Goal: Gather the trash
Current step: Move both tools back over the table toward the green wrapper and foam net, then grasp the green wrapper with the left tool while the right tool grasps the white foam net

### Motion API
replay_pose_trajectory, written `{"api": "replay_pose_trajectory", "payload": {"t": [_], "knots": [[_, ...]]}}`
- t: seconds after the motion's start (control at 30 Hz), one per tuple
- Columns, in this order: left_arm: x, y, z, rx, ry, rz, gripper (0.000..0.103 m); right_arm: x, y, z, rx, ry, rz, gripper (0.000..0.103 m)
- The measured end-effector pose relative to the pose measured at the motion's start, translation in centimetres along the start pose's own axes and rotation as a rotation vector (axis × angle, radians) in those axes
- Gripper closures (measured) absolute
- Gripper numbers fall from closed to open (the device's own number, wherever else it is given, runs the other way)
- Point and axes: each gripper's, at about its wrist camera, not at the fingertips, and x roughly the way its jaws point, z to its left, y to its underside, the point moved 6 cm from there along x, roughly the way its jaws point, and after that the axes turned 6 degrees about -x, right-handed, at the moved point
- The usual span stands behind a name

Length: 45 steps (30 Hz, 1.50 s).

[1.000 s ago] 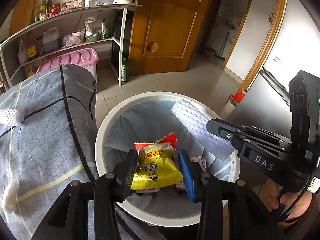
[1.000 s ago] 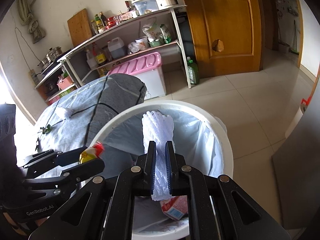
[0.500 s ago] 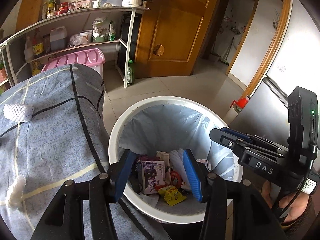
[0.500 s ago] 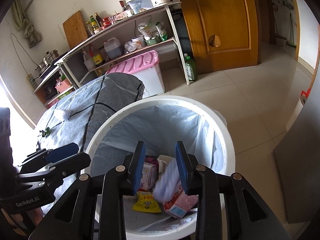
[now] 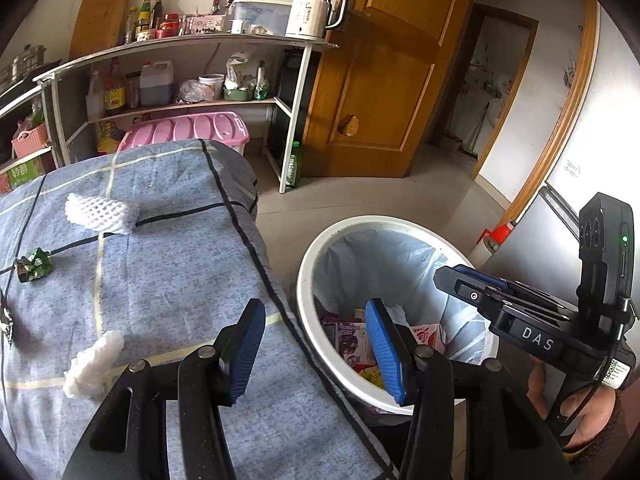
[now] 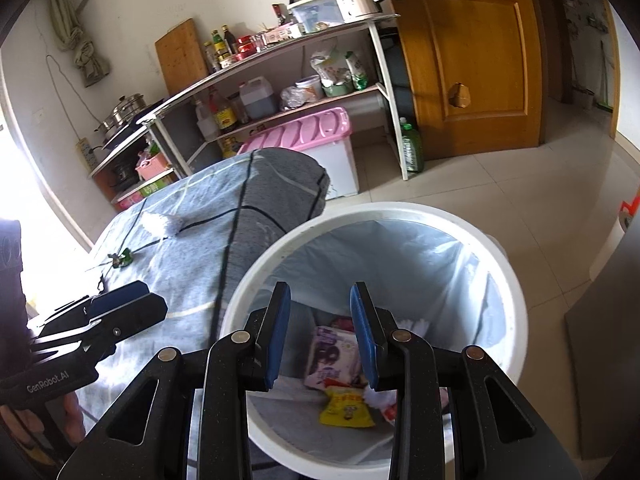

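Left claw (image 5: 316, 344) spread wide, holding nothing, low centre of frame over table (image 5: 168, 280) edge. Right claw (image 6: 320, 332) also parted and unloaded, above white bin (image 6: 500, 280) (lined, wrappers inside). On table cloth, left of frame: foam net (image 5: 102, 209), green crumpled wrapper (image 5: 34, 265), white foam scrap (image 5: 94, 364)

A round white plastic bin (image 5: 306, 264) stands on the floor just right of a table under a blue checked cloth (image 5: 168, 280). In the bin lie a yellow snack packet (image 6: 346, 406) and a purple printed packet (image 6: 330, 356). On the cloth lie a white foam net sleeve (image 5: 102, 209), a crumpled green wrapper (image 5: 34, 264) and, nearer, a second white foam piece (image 5: 94, 364). A metal shelf rack (image 5: 192, 44) stands behind the table.
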Motion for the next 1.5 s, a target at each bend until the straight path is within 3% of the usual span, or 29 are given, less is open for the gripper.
{"api": "replay_pose_trajectory", "payload": {"t": [0.6,0.97,1.17,1.5], "knots": [[-5.7,-1.2,9.7,-0.114,-0.124,-0.090,0.051,2.1,-2.5,9.4,-0.121,-0.105,-0.021,0.070],[-7.5,-2.8,19.0,-0.203,-0.238,-0.131,0.050,7.2,-5.6,16.3,-0.237,-0.165,-0.001,0.068],[-7.3,-3.8,23.7,-0.247,-0.287,-0.131,0.047,10.6,-6.8,19.4,-0.294,-0.182,0.027,0.066],[-4.8,-5.4,29.0,-0.291,-0.307,-0.094,0.043,16.1,-8.1,22.9,-0.389,-0.193,0.086,0.065]]}}
